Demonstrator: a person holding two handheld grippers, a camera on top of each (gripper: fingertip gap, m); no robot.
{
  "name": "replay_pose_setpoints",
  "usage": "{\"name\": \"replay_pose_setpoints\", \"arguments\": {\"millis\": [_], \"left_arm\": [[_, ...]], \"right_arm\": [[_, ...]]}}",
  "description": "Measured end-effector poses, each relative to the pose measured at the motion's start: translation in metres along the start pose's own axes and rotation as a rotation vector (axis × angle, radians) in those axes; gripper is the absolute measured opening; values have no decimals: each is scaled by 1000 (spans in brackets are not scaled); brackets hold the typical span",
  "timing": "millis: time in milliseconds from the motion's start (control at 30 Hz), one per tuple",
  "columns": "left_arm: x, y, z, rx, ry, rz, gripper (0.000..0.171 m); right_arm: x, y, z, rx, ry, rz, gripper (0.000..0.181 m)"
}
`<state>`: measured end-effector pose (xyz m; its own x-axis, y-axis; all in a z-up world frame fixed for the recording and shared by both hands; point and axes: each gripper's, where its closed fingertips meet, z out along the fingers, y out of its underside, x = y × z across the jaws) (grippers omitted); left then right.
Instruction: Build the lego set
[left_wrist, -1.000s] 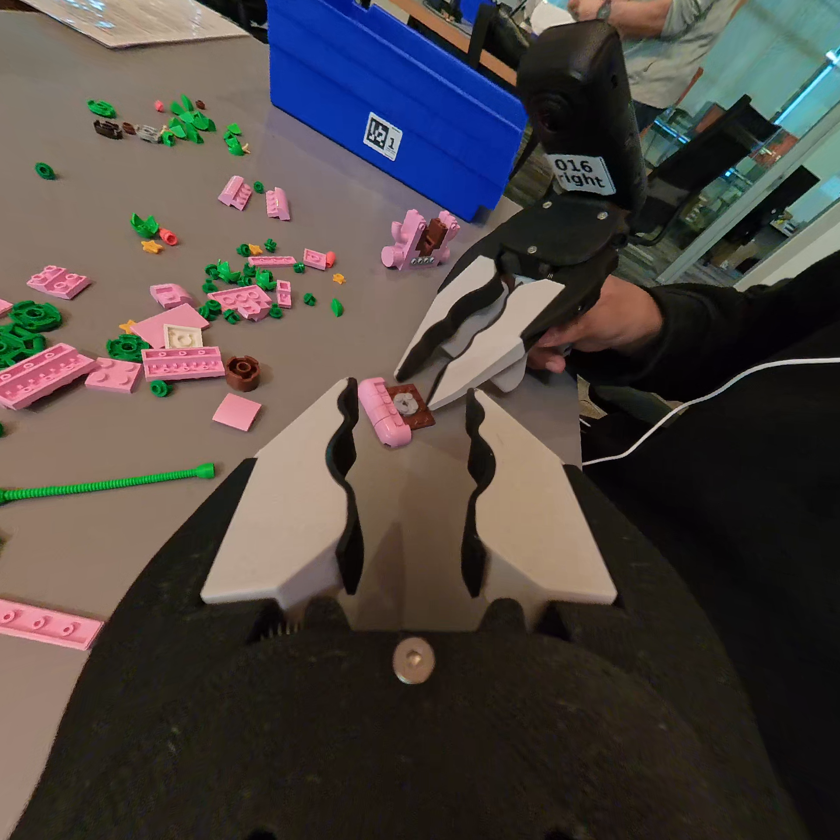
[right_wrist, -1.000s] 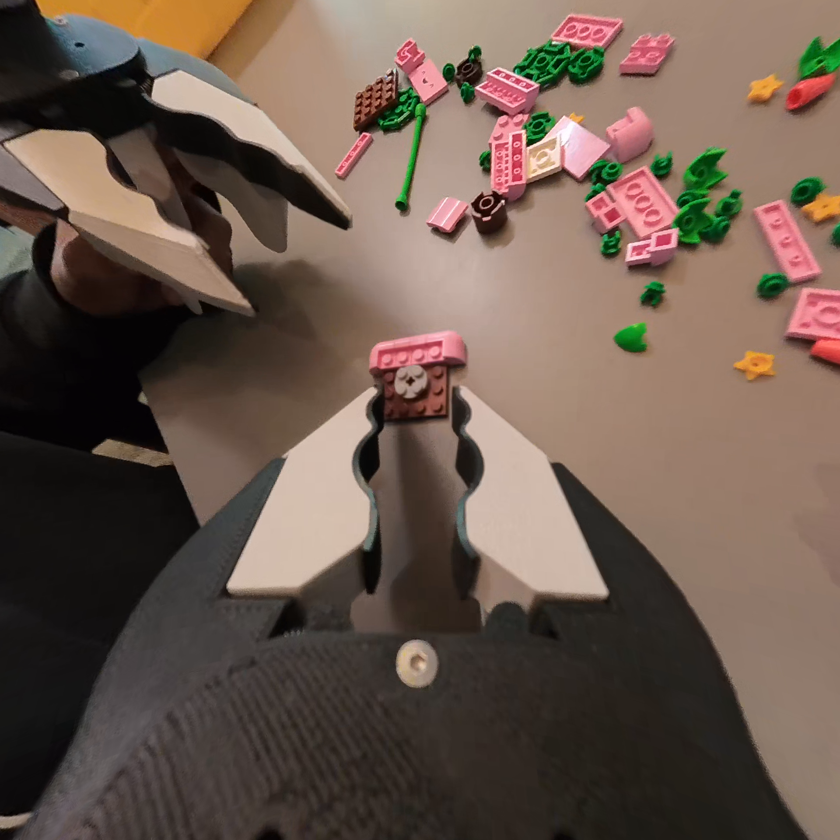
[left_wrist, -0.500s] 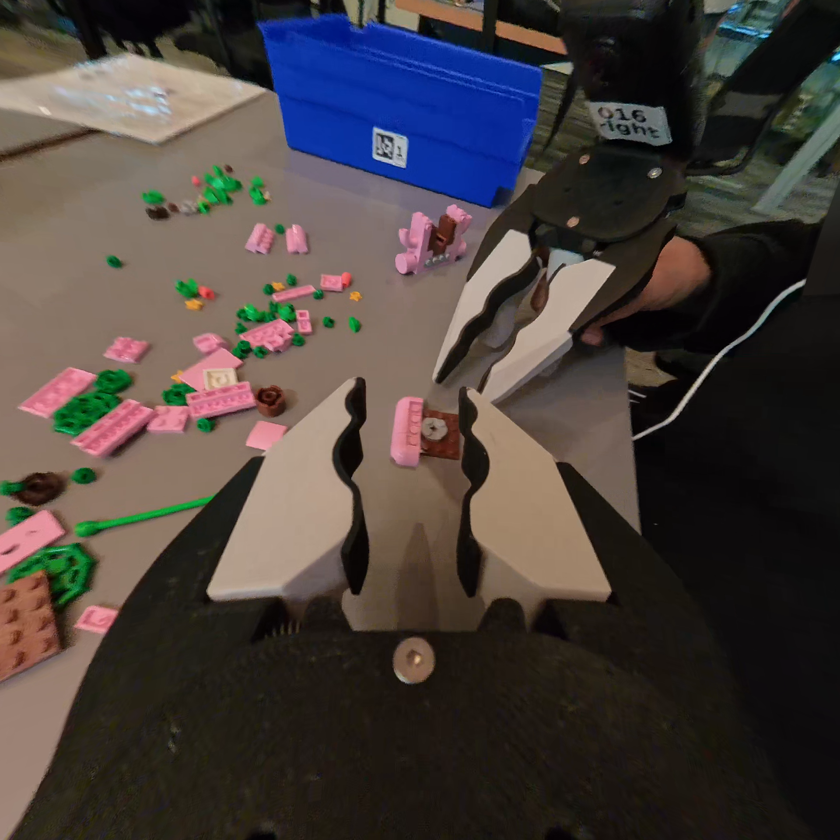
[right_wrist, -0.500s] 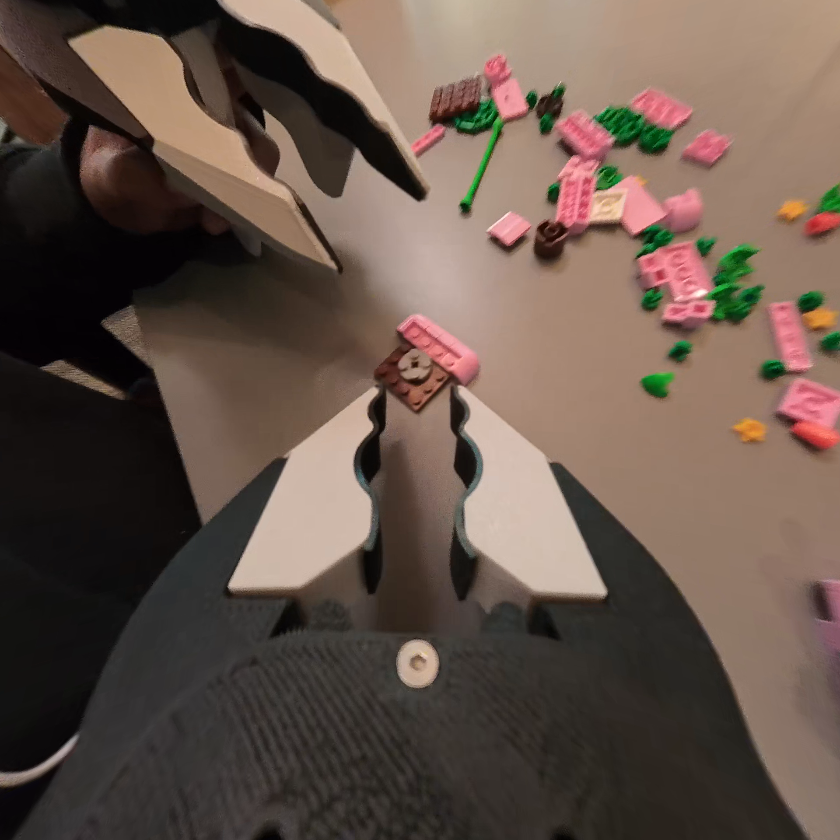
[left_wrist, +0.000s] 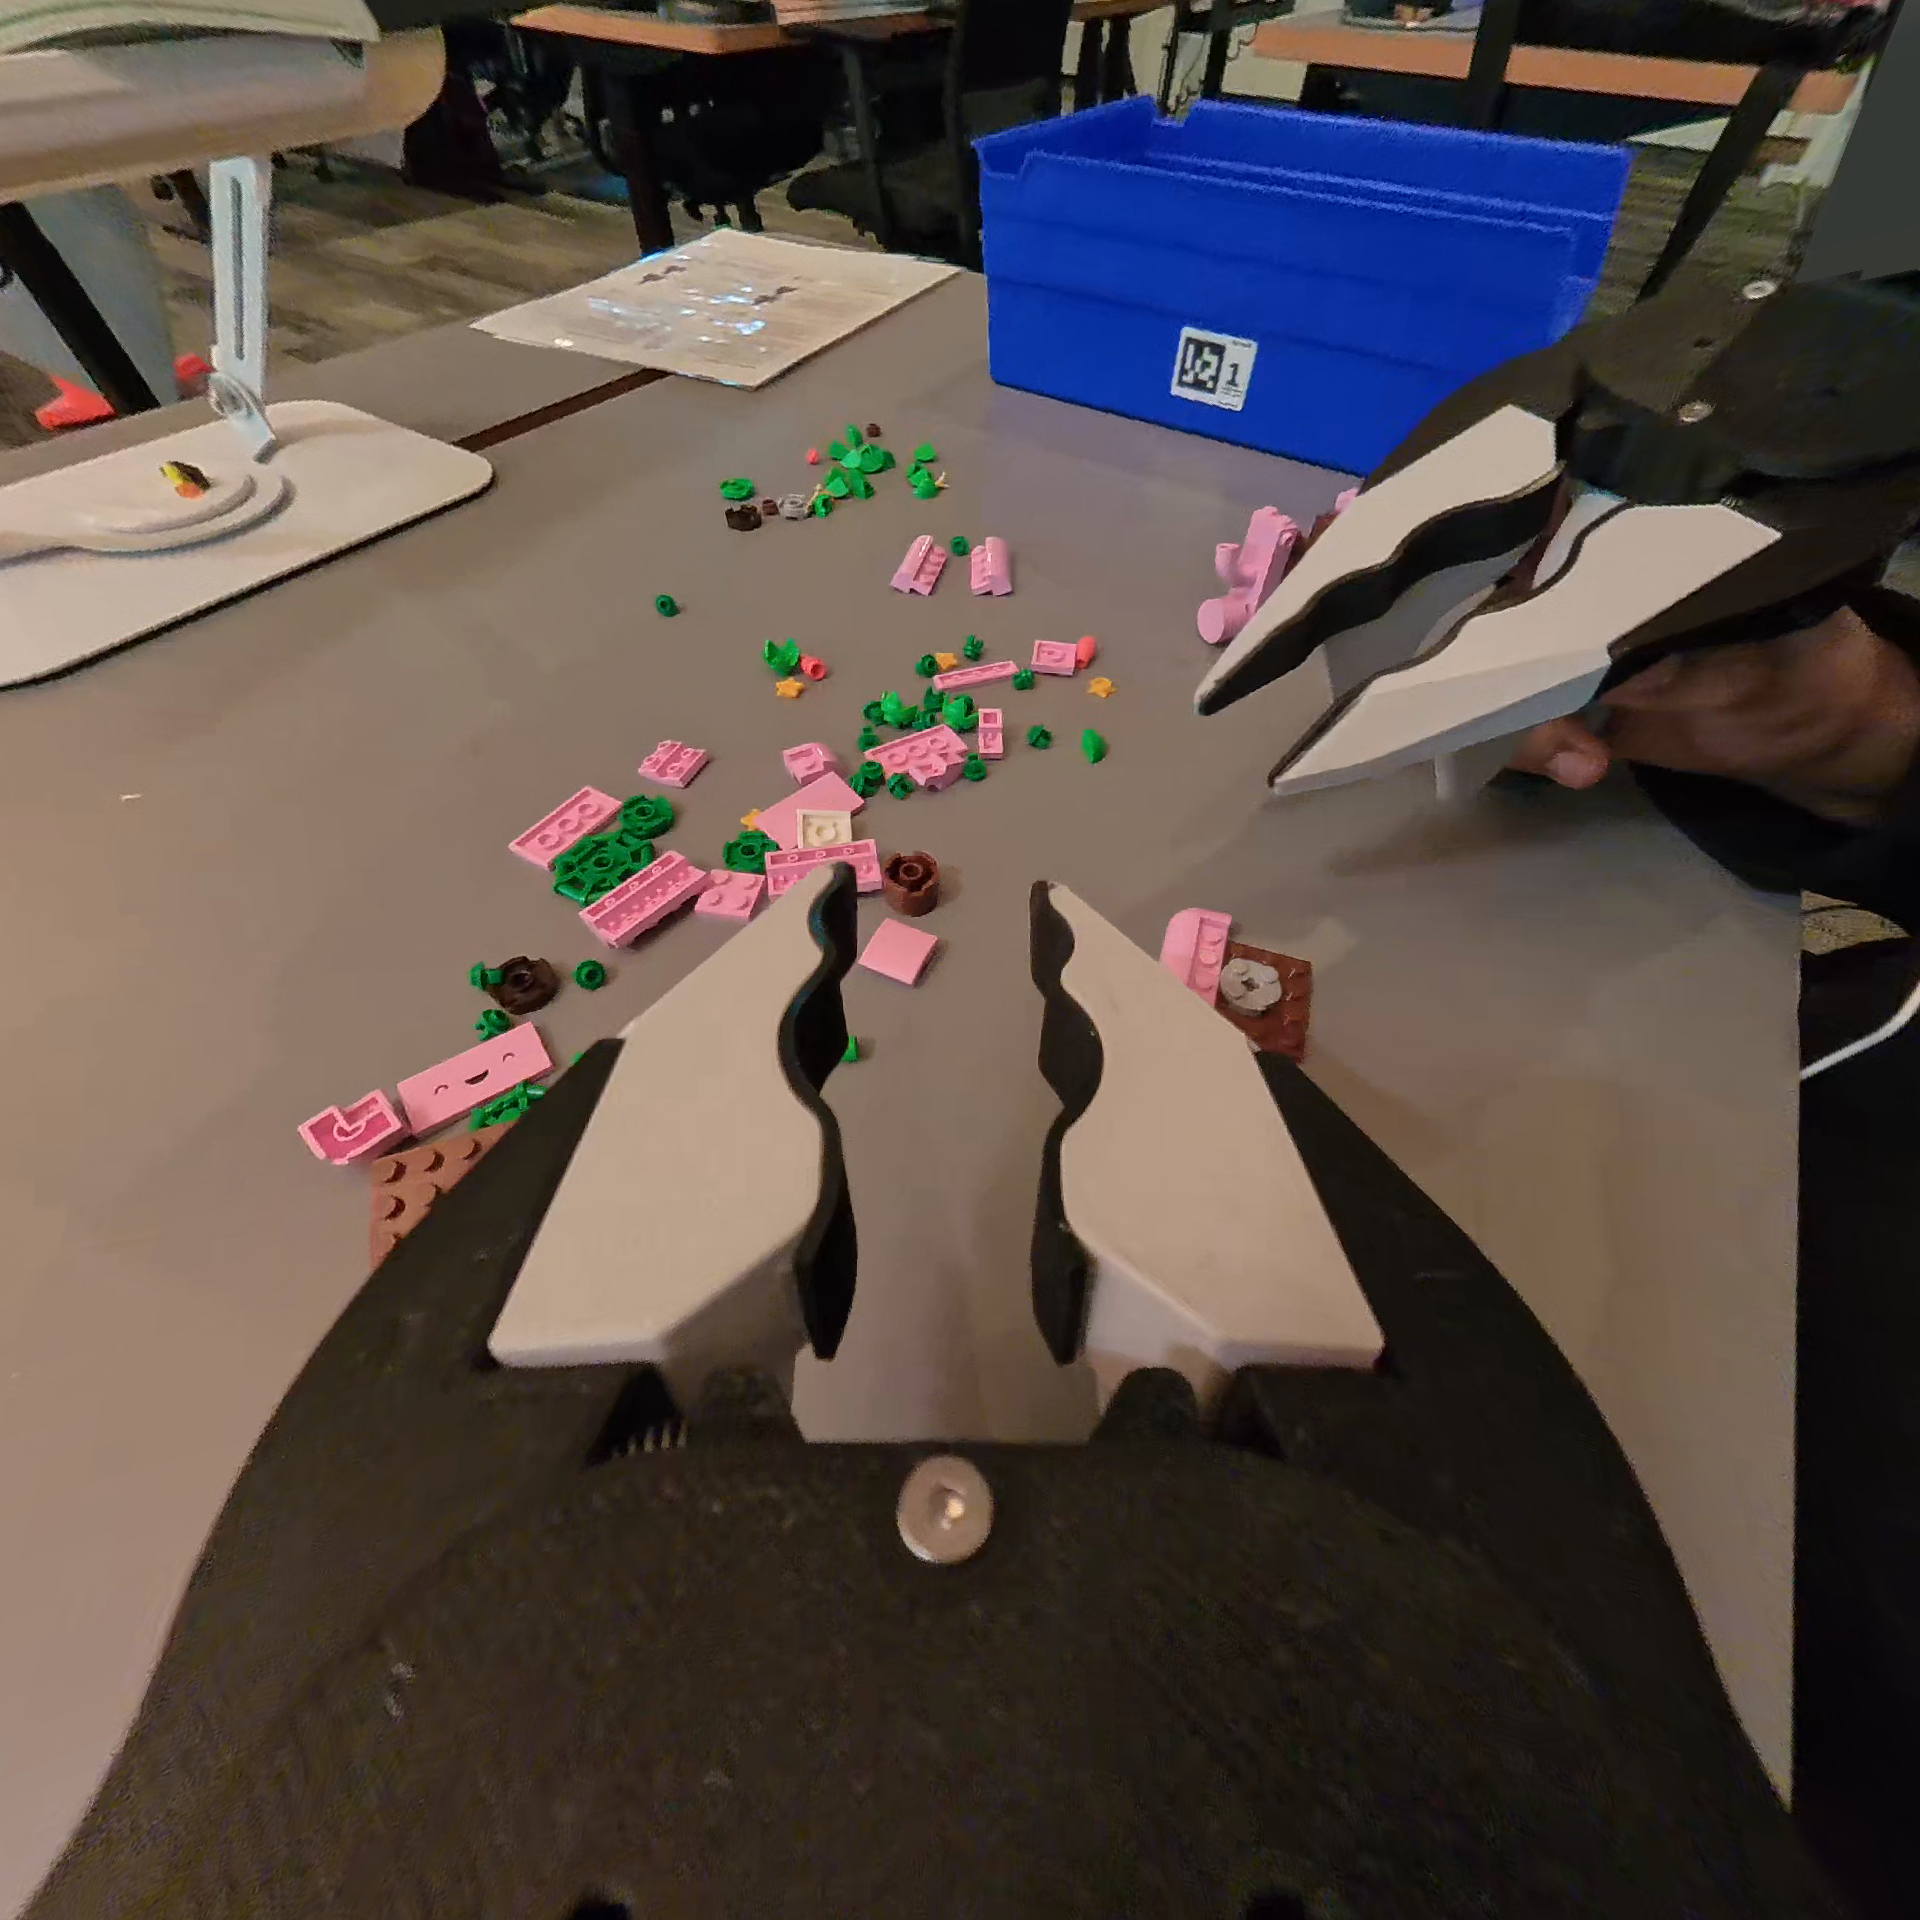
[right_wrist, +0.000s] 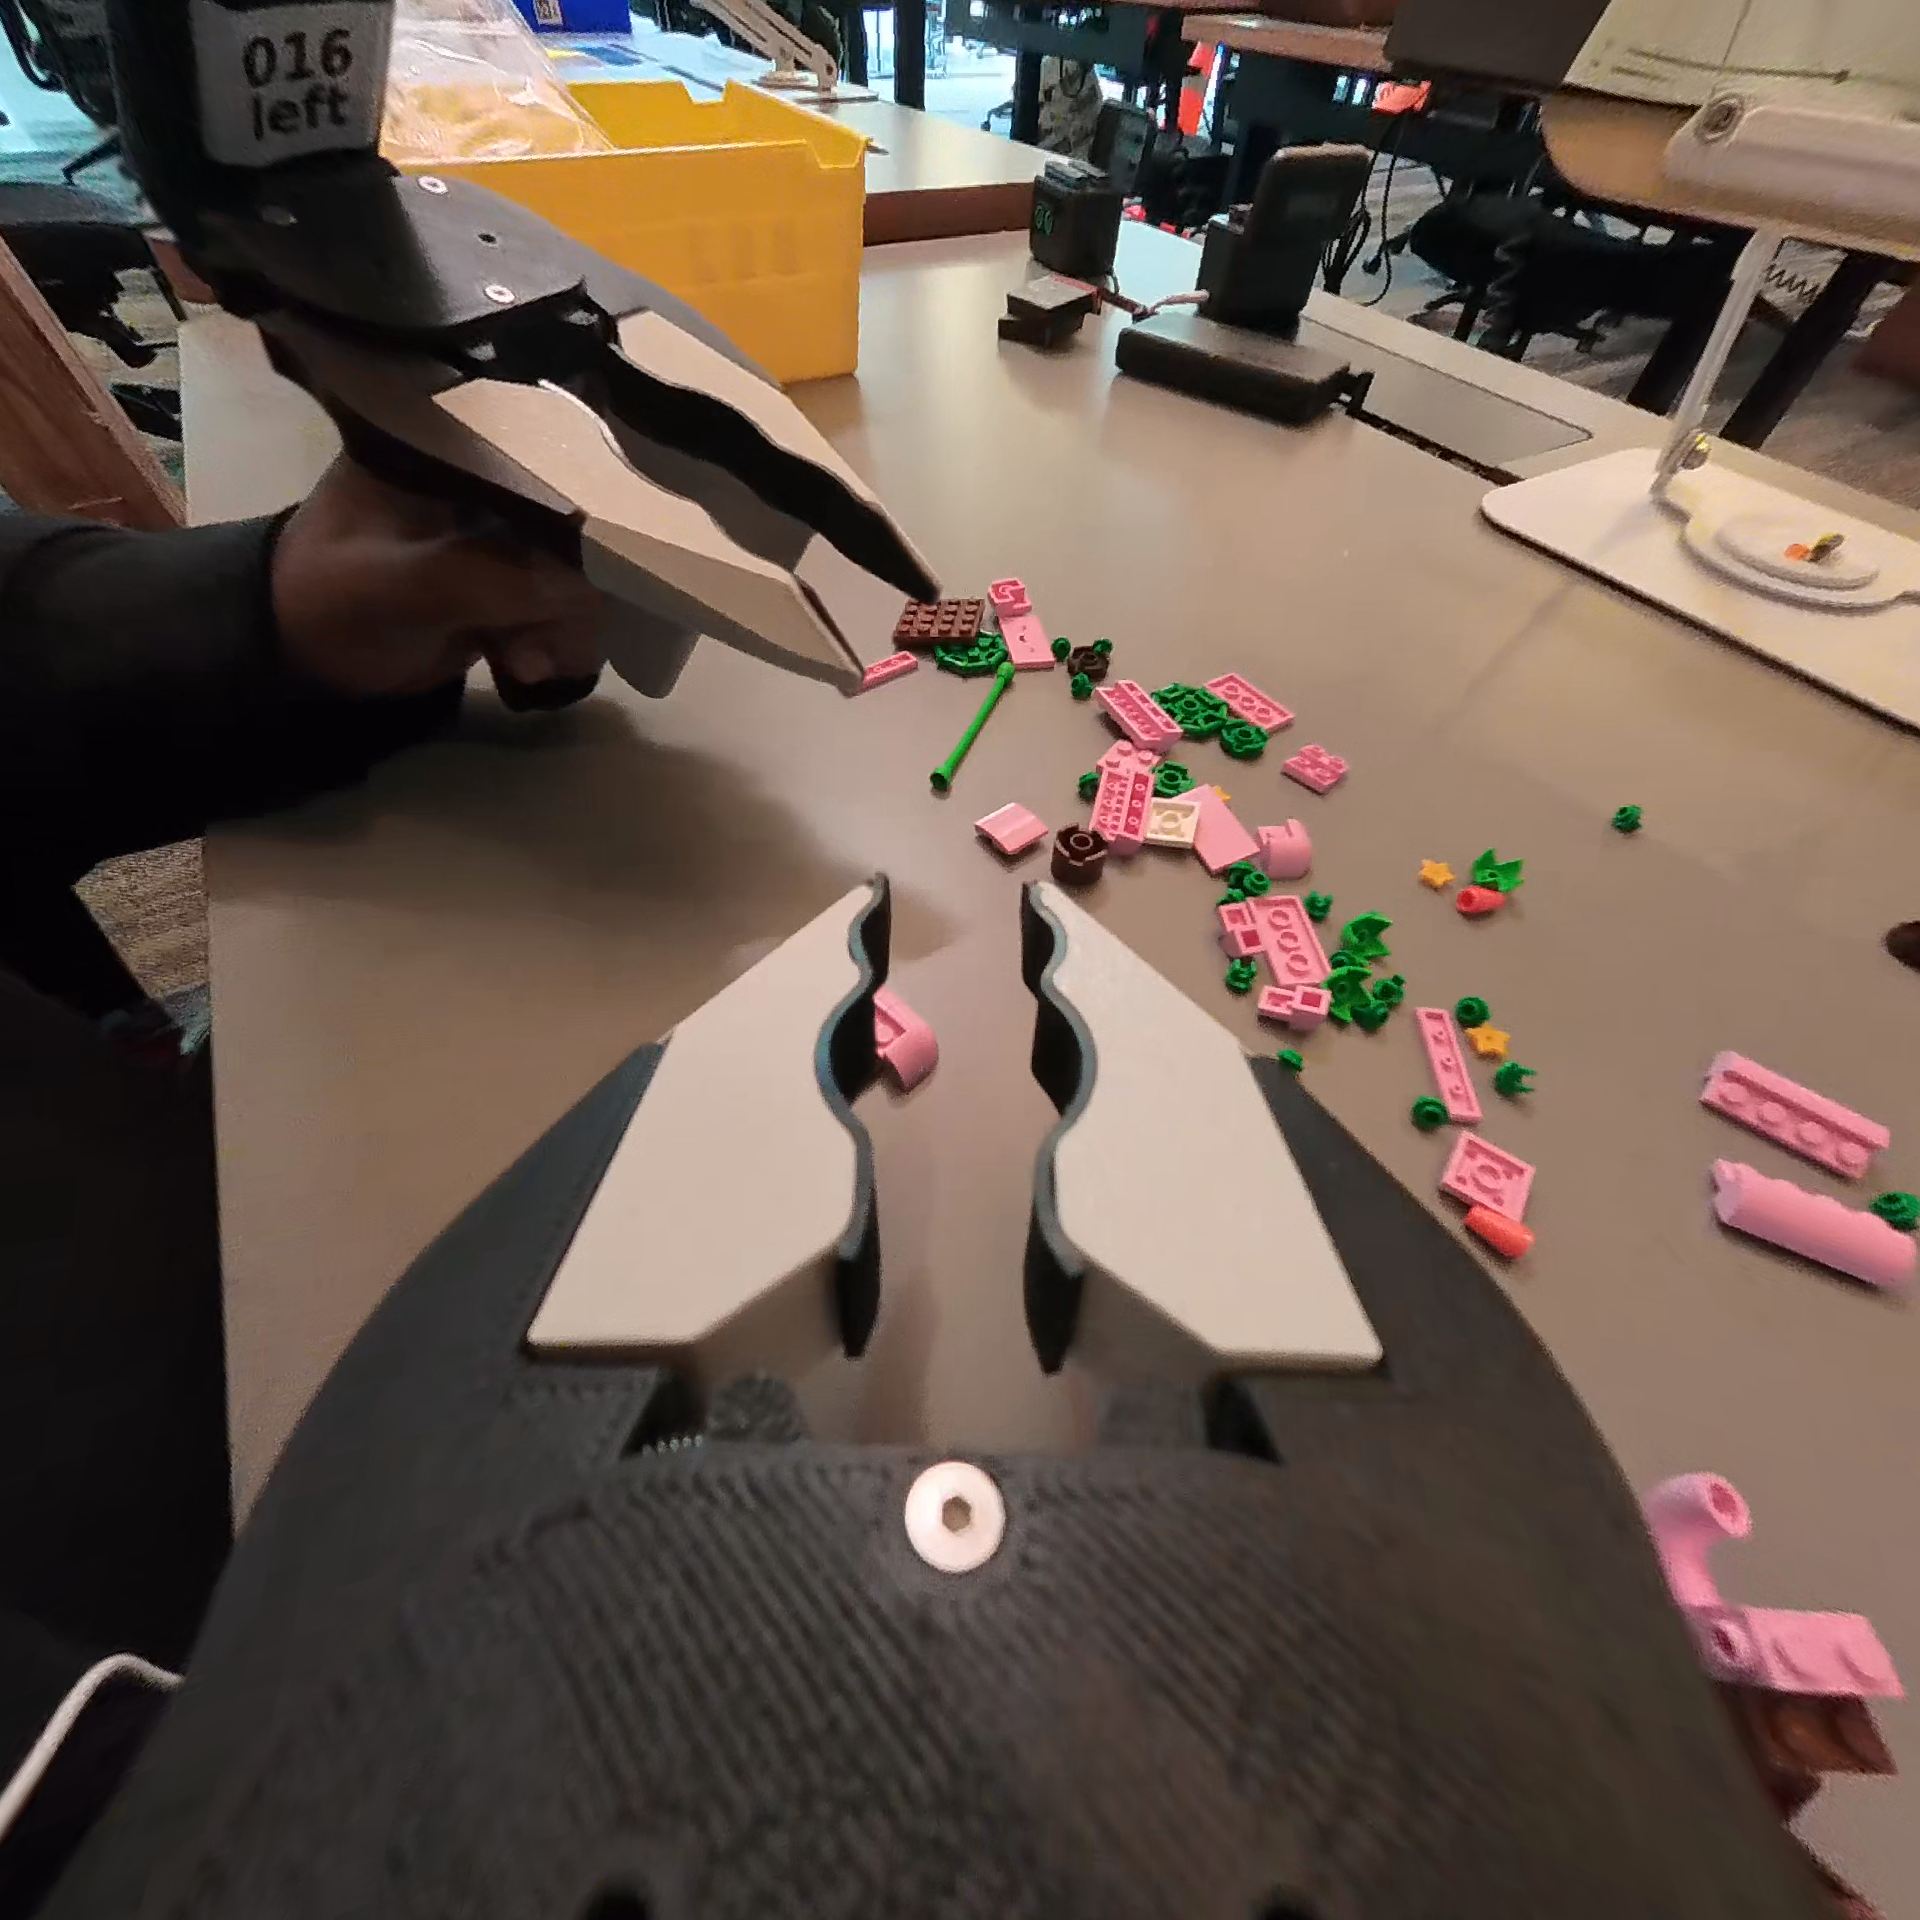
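A small build, a pink curved brick on a brown plate with a grey round stud (left_wrist: 1236, 977), lies on the grey table just right of my left gripper's right finger. My left gripper (left_wrist: 940, 891) is open and empty above the table; it also shows in the right wrist view (right_wrist: 894, 636). My right gripper (right_wrist: 954, 902) is open and empty. The small build's pink brick (right_wrist: 906, 1044) shows below its gap, partly hidden by the left finger. The right gripper also shows in the left wrist view (left_wrist: 1236, 746), raised above the table.
Loose pink, green and brown pieces (left_wrist: 831, 790) lie ahead, with a brown round brick (left_wrist: 911, 881), a pink tile (left_wrist: 899, 951) and a green stalk (right_wrist: 971, 727). A larger pink build (left_wrist: 1247, 571) stands by the blue bin (left_wrist: 1299, 270). A yellow bin (right_wrist: 727, 208) and a white stand (left_wrist: 156, 540) sit farther off. Tip to tip, the grippers are about 8 cm apart.
My right gripper has let go of the small build, which now lies on the table. Both grippers have drawn back and tilted up, away from it.
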<state>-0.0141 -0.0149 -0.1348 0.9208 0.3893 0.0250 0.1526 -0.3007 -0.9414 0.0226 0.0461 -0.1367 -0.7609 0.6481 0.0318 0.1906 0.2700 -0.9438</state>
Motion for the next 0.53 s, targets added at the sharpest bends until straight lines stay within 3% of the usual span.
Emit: {"name": "replay_pose_setpoints", "arguments": {"millis": [300, 533], "left_arm": [[2, 7, 7, -58, 9, 16, 32], [7, 8, 7, -62, 26, 27, 32]], "right_arm": [[-5, 11, 9, -86, 12, -59, 17], [3, 15, 12, -119, -12, 50, 17]]}}
